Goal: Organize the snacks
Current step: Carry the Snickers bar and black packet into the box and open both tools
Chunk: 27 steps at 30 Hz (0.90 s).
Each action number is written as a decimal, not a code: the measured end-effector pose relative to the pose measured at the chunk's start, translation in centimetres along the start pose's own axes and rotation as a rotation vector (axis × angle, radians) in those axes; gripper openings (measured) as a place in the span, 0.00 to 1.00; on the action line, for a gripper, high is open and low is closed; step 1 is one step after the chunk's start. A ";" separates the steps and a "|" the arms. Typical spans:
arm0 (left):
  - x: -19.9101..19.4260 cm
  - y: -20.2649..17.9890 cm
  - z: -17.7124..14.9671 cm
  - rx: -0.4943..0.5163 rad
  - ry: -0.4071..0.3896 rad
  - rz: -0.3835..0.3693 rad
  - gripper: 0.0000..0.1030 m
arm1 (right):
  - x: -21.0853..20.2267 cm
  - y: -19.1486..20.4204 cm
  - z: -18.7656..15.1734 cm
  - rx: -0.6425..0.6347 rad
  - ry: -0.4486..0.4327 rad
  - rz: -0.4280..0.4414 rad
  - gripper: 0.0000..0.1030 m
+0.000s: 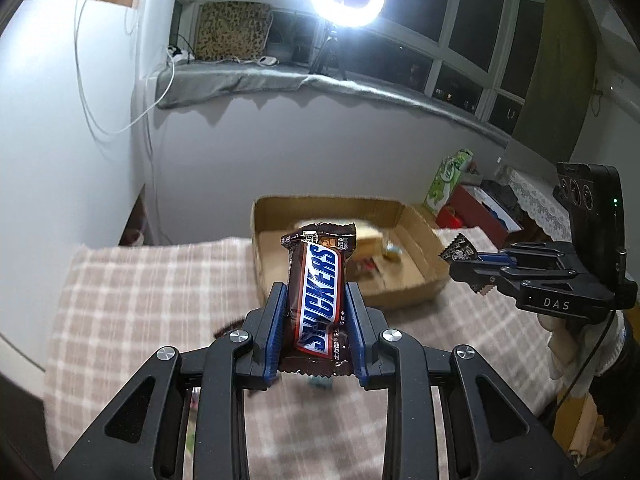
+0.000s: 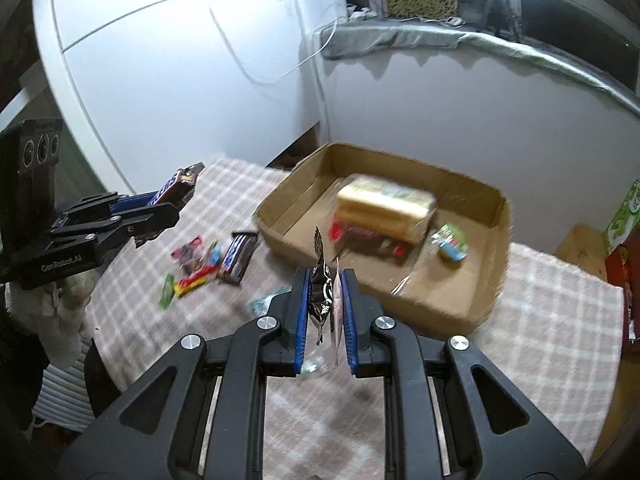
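Glossy brown film wraps the Snickers bar (image 1: 316, 292), which stands nearly upright, clear of the checked cloth (image 1: 132, 280), in the left gripper (image 1: 316, 300), its blue pads closed on the bar's long sides. The bar looks firm enough to take a squeeze, though the slick wrapper could slide; mid-length on the solid body is the safest hold, not the crimped ends. Closed almost fully, the right gripper (image 2: 326, 300) pinches a thin dark sachet (image 2: 320, 280) edge-on, light, floppy and likely to twist. Both are raised near the cardboard tray (image 2: 472, 304), which already holds a wrapped bread loaf (image 2: 384, 208). Loose sweets (image 2: 200, 264) lie on the cloth.
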<state>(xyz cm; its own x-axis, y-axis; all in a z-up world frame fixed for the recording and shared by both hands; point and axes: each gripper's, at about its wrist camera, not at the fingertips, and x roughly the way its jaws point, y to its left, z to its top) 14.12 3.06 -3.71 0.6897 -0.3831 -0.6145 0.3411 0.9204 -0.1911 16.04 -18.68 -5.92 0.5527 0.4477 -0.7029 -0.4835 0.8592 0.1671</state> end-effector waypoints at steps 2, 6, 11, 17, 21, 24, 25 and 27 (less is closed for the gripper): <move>0.7 0.1 0.9 -0.004 0.000 -0.003 0.26 | 0.0 -0.8 0.8 0.013 -0.006 -0.010 0.15; 2.8 -0.2 2.2 0.004 0.016 0.005 0.26 | 0.6 -2.7 2.1 0.038 -0.012 -0.052 0.15; 5.5 -0.2 3.1 0.002 0.048 0.021 0.26 | 2.1 -5.3 3.1 0.069 -0.002 -0.086 0.15; 8.9 0.5 3.2 -0.033 0.101 0.031 0.26 | 4.5 -7.7 3.6 0.107 0.027 -0.120 0.15; 10.5 1.0 3.1 -0.052 0.125 0.042 0.26 | 6.3 -9.0 3.7 0.124 0.051 -0.145 0.15; 11.6 1.2 2.8 -0.056 0.148 0.049 0.26 | 7.5 -9.8 3.5 0.135 0.072 -0.159 0.15; 11.8 1.2 2.7 -0.056 0.155 0.047 0.26 | 7.9 -10.0 3.4 0.138 0.078 -0.164 0.15; 12.2 1.2 2.6 -0.058 0.166 0.051 0.26 | 8.4 -10.4 3.2 0.145 0.089 -0.162 0.15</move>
<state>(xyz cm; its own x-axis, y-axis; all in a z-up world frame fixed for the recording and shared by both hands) 24.65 -0.69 -9.46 0.5889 -0.3218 -0.7413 0.2673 0.9432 -0.1971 27.87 -23.03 -11.38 0.5500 0.2829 -0.7858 -0.2876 0.9475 0.1398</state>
